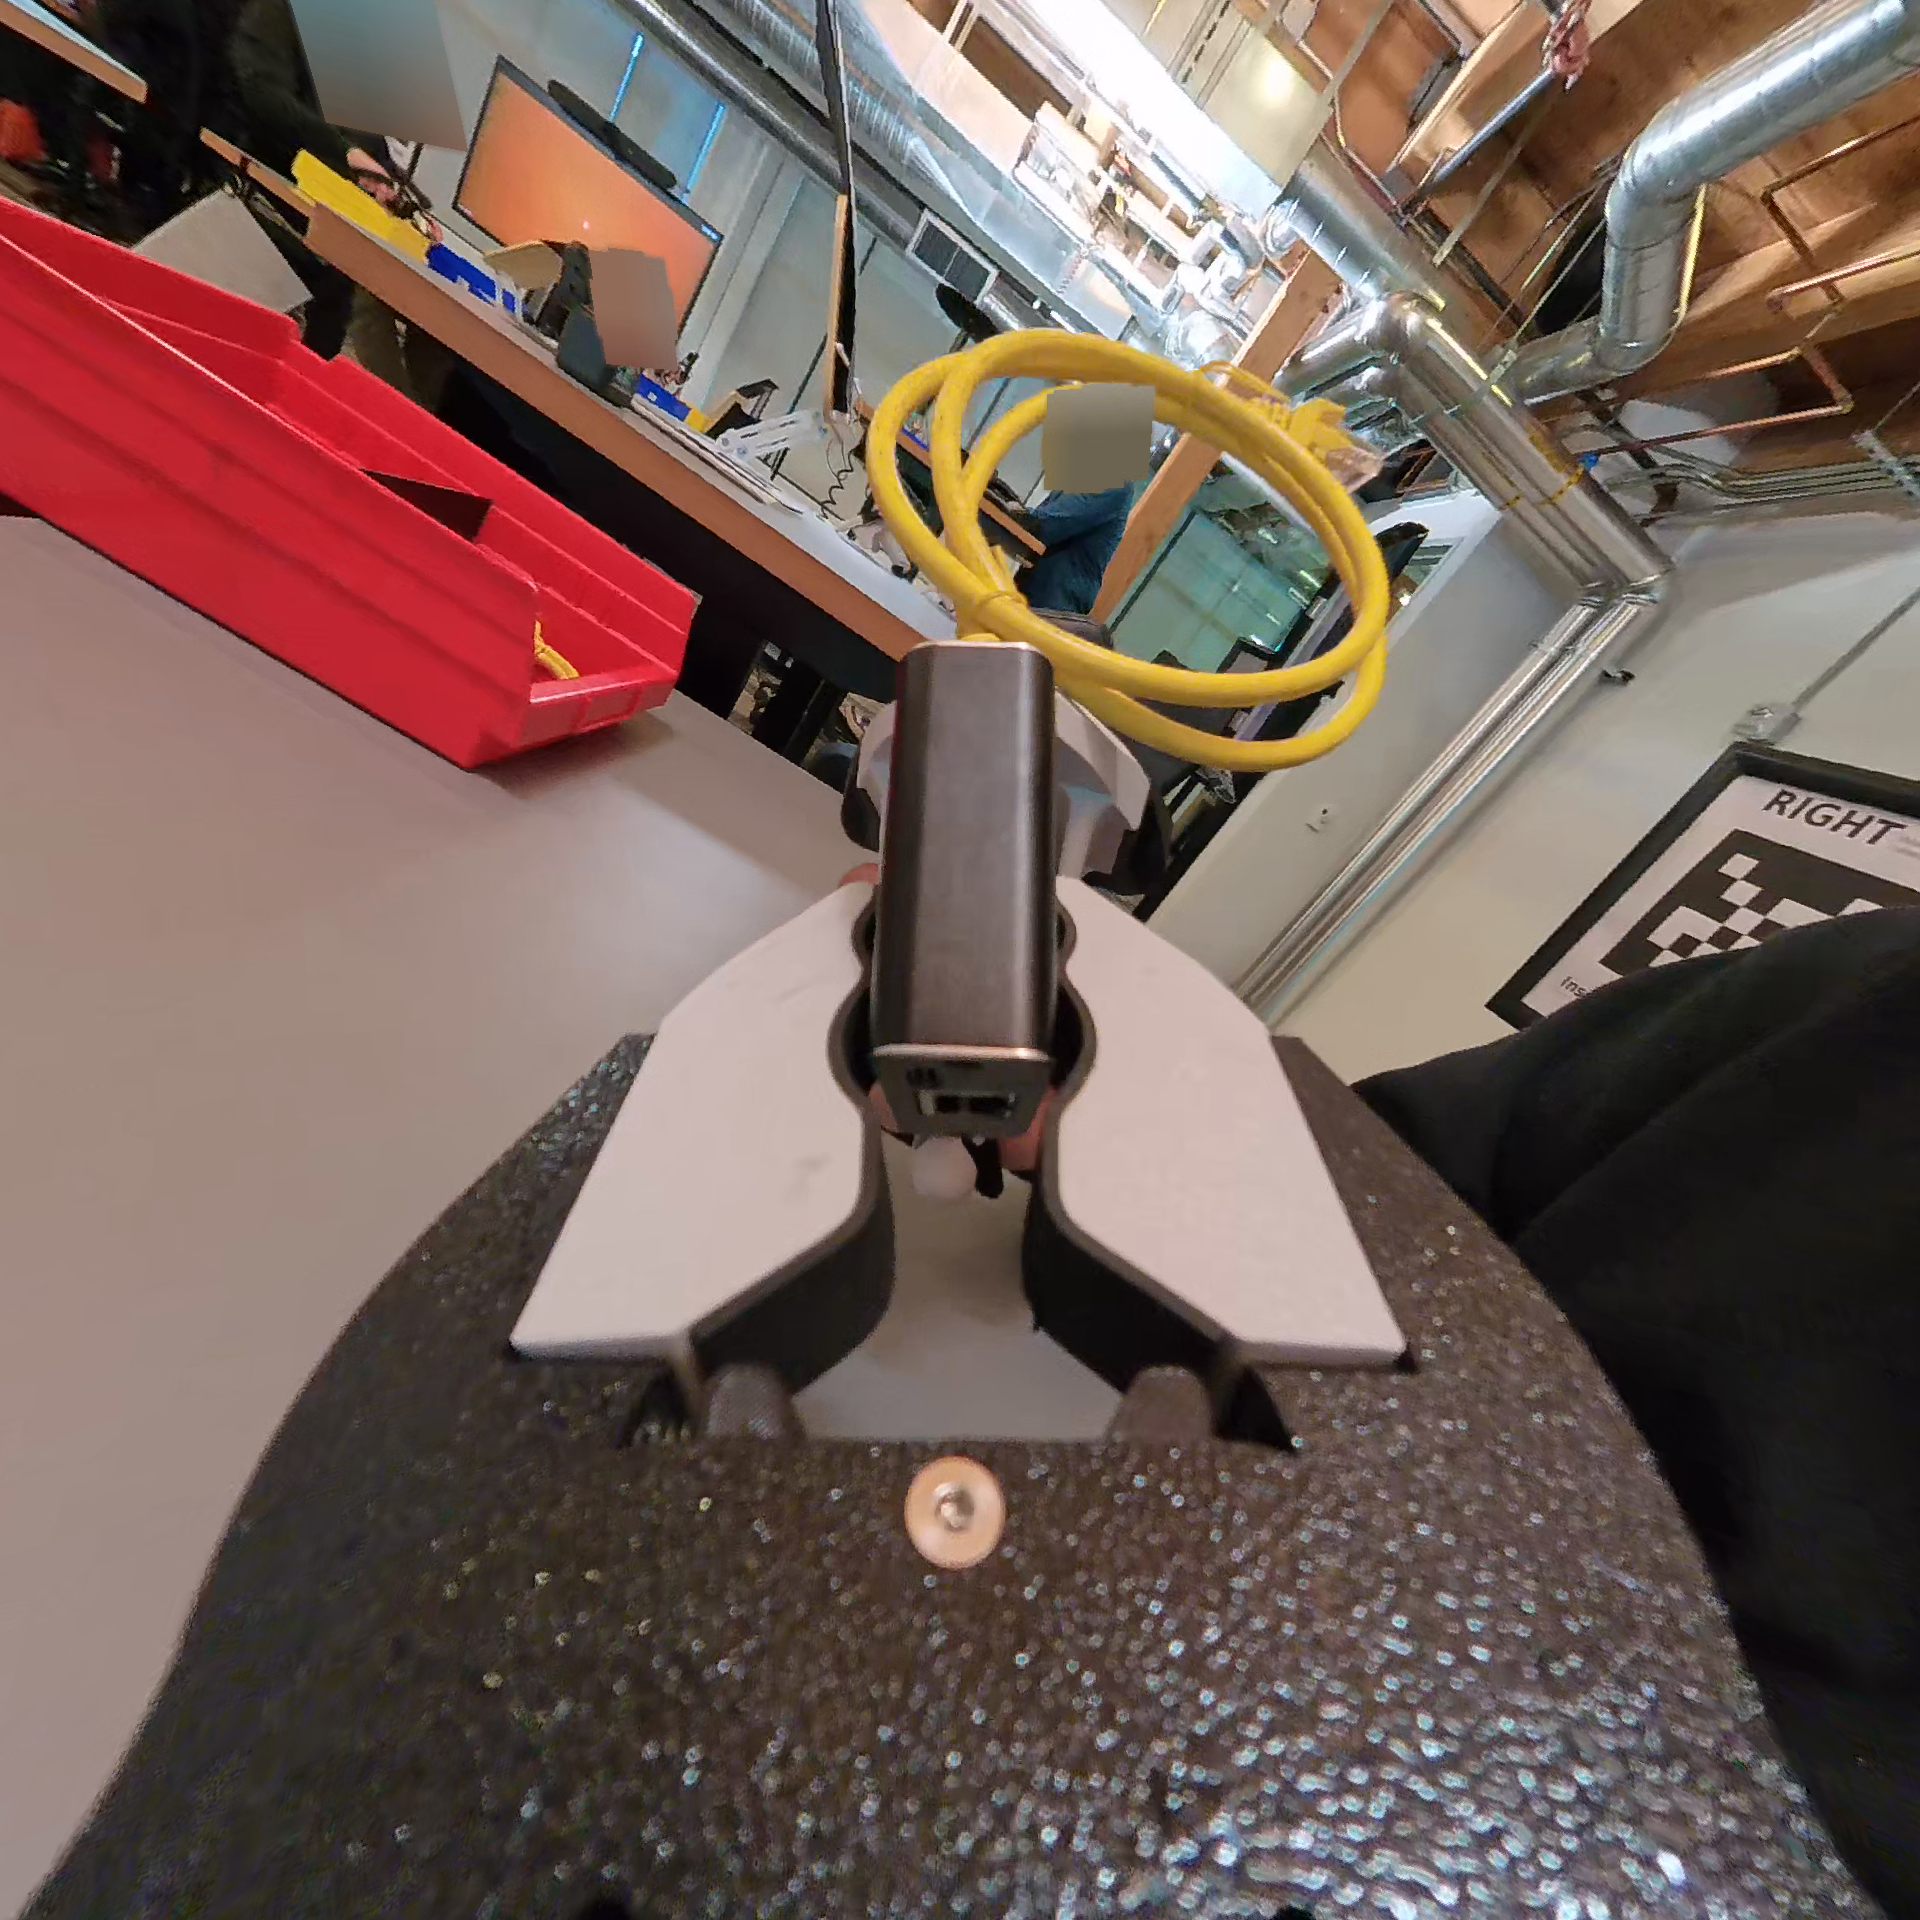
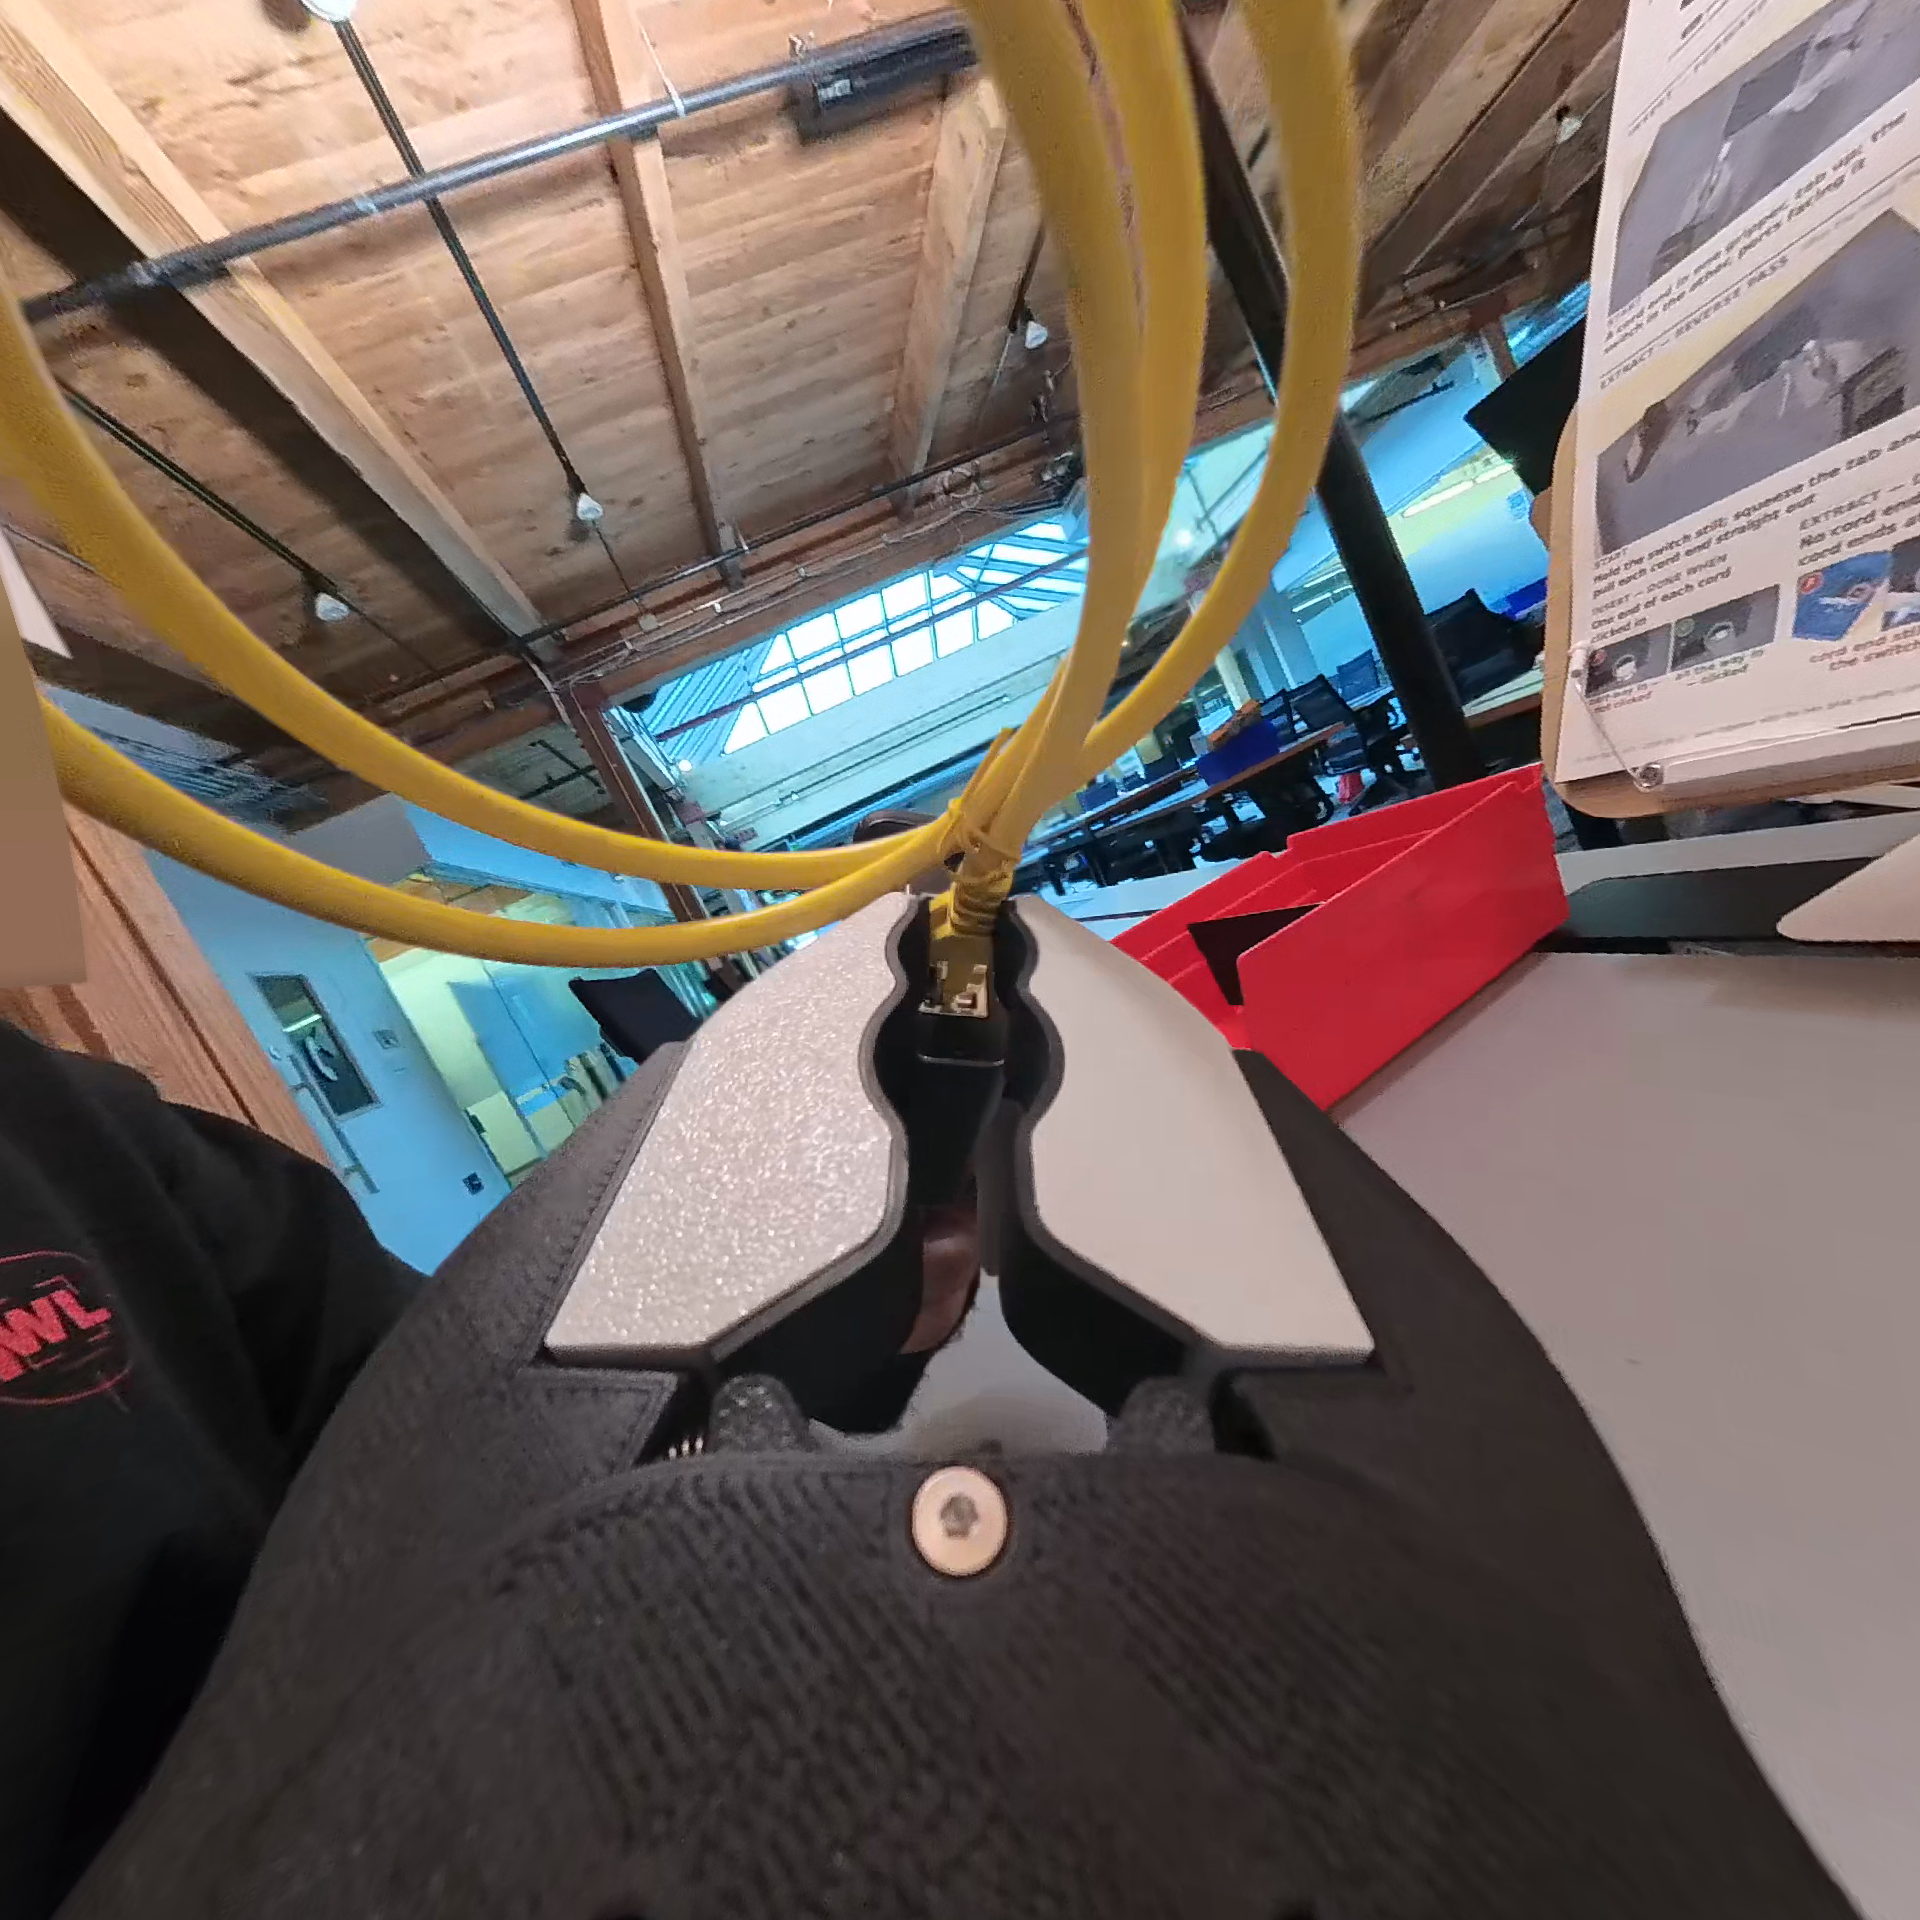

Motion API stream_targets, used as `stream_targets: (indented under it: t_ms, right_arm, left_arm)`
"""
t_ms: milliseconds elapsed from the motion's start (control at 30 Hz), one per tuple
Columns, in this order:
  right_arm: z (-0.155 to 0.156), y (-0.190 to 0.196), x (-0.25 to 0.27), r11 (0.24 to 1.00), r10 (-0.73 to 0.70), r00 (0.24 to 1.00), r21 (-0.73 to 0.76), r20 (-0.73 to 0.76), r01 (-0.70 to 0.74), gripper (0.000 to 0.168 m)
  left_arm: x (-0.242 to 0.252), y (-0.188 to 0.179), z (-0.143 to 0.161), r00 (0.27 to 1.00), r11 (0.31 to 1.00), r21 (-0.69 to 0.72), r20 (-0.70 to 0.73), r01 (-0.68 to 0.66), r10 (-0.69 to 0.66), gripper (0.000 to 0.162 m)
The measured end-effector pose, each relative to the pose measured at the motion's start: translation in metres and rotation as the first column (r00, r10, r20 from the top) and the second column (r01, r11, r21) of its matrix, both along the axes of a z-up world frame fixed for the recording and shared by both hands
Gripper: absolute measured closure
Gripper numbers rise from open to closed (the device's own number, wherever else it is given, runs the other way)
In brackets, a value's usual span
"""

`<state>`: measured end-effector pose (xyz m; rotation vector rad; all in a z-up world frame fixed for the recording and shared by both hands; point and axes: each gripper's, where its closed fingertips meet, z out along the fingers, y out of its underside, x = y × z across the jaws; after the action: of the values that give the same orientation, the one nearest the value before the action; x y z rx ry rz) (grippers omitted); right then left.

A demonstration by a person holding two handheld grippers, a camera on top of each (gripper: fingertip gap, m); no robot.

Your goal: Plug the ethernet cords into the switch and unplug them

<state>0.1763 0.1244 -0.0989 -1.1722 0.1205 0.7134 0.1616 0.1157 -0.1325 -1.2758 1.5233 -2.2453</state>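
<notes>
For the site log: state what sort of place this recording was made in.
Probably an open workshop or lab in a converted industrial building: exposed metal ducts under a timber ceiling, long workbenches with a monitor, and a red parts bin on the table.

Timber ceiling (image 2: 312, 208), silver ducts (image 1: 1662, 187)

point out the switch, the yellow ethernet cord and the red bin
switch (image 1: 961, 831), left wrist view, on its dark metal top face
yellow ethernet cord (image 2: 971, 899), right wrist view, on the boot behind its plug
red bin (image 1: 312, 520), left wrist view, on its side wall
</notes>
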Motion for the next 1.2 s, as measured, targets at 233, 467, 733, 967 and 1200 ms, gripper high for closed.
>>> stream_targets:
  t_ms: [233, 467, 733, 967, 1200]
  right_arm:
    - [-0.007, 0.003, 0.001, 0.999, 0.036, 0.998, -0.02, -0.048, -0.037, 0.155]
    - [-0.005, 0.002, 0.002, 0.994, 0.1, 0.989, -0.025, -0.108, -0.103, 0.156]
    - [-0.025, 0.013, 0.011, 0.987, 0.093, 0.976, -0.107, -0.199, -0.116, 0.125]
    - [-0.029, 0.017, 0.006, 0.982, 0.08, 0.983, -0.155, -0.165, -0.106, 0.114]
    - [-0.006, 0.011, -0.015, 0.987, 0.113, 0.981, -0.098, -0.156, -0.129, 0.123]
  left_arm:
    - [0.001, 0.003, -0.006, 1.0, 1.0, 0.013, -0.029, -0.006, 0.006, 0.136]
    - [0.001, 0.005, -0.002, 1.0, 1.0, 0.0, -0.01, -0.015, 0.015, 0.136]
    - [0.004, 0.02, 0.005, 0.997, 0.99, -0.115, -0.022, -0.082, 0.08, 0.136]
    - [0.002, 0.031, 0.014, 0.995, 0.971, -0.219, -0.027, -0.099, 0.095, 0.136]
    - [-0.014, 0.024, 0.031, 0.996, 0.949, -0.3, -0.024, -0.094, 0.091, 0.136]
